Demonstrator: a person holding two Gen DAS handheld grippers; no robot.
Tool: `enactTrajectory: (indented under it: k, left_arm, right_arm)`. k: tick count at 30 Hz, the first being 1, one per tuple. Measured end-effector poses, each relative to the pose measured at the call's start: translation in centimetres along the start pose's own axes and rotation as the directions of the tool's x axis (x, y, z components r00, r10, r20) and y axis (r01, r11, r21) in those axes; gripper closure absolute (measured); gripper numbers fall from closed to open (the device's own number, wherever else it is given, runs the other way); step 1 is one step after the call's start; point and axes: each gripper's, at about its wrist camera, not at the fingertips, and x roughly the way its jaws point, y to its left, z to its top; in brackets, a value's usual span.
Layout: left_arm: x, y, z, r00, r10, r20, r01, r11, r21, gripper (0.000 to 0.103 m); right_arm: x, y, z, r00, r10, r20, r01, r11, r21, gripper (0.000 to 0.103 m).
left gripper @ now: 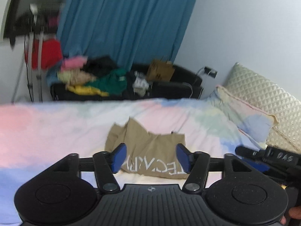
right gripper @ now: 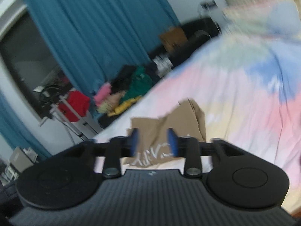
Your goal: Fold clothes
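Lying on the bed, over a pastel pink, blue and yellow sheet, a tan garment with white lettering is being shown in a partly folded, rumpled state, its far edge sticking up in uneven peaks. The left tongs are being held spread wide above the near edge of the garment, nothing being gripped between the blue pads. The right tongs are likewise being held apart over the same garment, with empty space between their pads; that view is being blurred by motion. At the right edge of the left wrist view, part of the other black tool is being seen just beside the garment. A quilted cream pillow is being propped at the head of the bed. Beyond the bed, a heap of coloured clothes is being kept on a dark surface before a teal curtain.
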Motion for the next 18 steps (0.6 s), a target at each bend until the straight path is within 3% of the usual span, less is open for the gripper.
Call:
enactTrajectory:
  k: [1, 3, 8, 18]
  left_arm:
    - [-1.4, -0.6, 0.2, 1.0, 0.007, 0.022, -0.007, 1.0, 0.016, 0.021]
    - [-4.1, -1.6, 0.2, 0.998, 0.012, 0.068, -0.015, 0.999, 0.052, 0.012]
    - [-9.1, -3.3, -0.9, 0.99, 0.023, 0.142, -0.043, 0.99, 0.133, 0.001]
    - [-14.3, -3.1, -6.6, 0.972, 0.086, 0.219, -0.119, 0.982, 0.144, 0.0]
  right_arm:
    - [-1.0, 0.4, -0.1, 1.0, 0.005, 0.017, -0.004, 1.0, -0.027, 0.011]
    - [-3.1, 1.2, -0.2, 0.999, 0.016, 0.051, -0.012, 0.997, -0.08, 0.005]
    - [-8.2, 3.1, -0.7, 0.99, 0.052, 0.13, -0.023, 0.977, -0.211, 0.005]
    - [-11.2, 4.3, -6.1, 0.986, 0.061, 0.158, -0.005, 0.944, -0.33, 0.005]
